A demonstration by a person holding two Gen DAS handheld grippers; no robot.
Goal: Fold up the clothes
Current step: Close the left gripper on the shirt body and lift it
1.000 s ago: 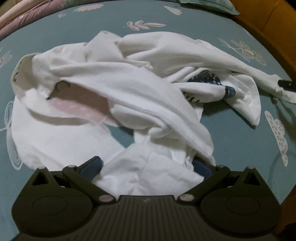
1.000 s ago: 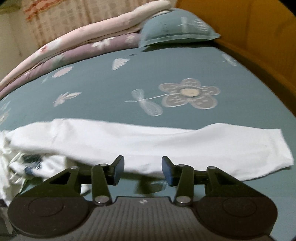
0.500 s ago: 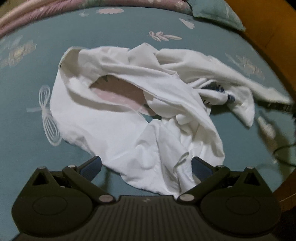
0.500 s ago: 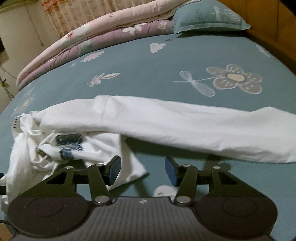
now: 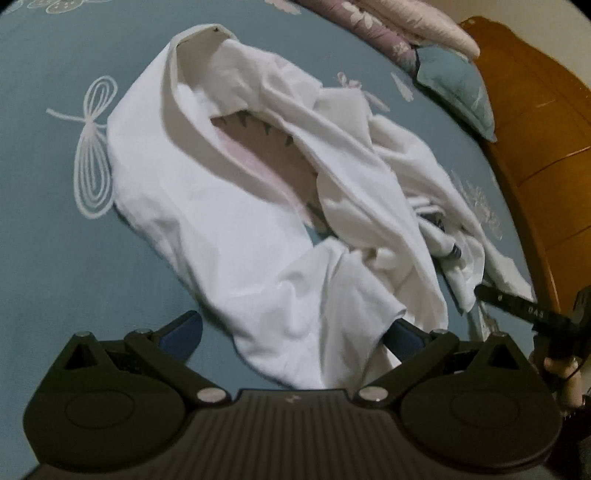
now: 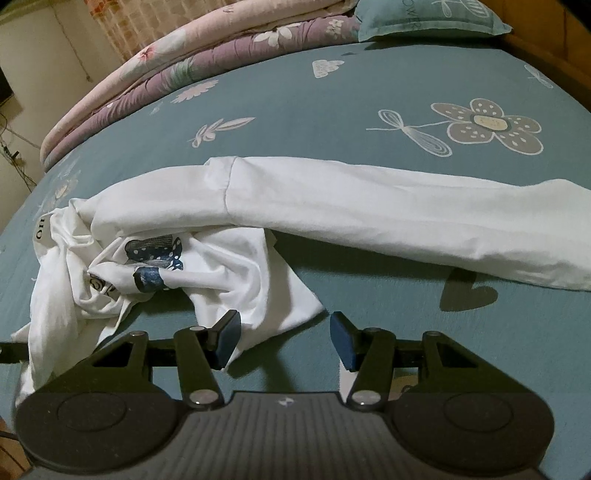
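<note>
Left wrist view: the left gripper [image 5: 291, 332] stands spread wide over the near hem of the white shirt [image 5: 240, 221], cloth lying between its jaws but not pinched. The shirt is a rumpled heap on the teal bedsheet [image 5: 55, 221], collar towards eleven o'clock, folds trailing to three o'clock. At four o'clock a dark tip of the other tool shows by the heap's edge.

Right wrist view: the right gripper [image 6: 284, 341] is parted about halfway, nothing between its jaws; a corner of the shirt lies against the left finger at ten o'clock. One long sleeve [image 6: 406, 221] runs flat from the centre out to three o'clock, while the printed body is bunched at nine o'clock.

The step in hand looks like spreading the garment flat before any fold. The next move probably calls for each tool to pinch a hem corner and draw the body out smooth.

The sheet bears pale flower prints. A folded quilt [image 6: 184, 62] and a pillow [image 6: 424, 18] sit at twelve o'clock; a wooden bed frame [image 5: 535, 147] borders the mattress at two o'clock.
</note>
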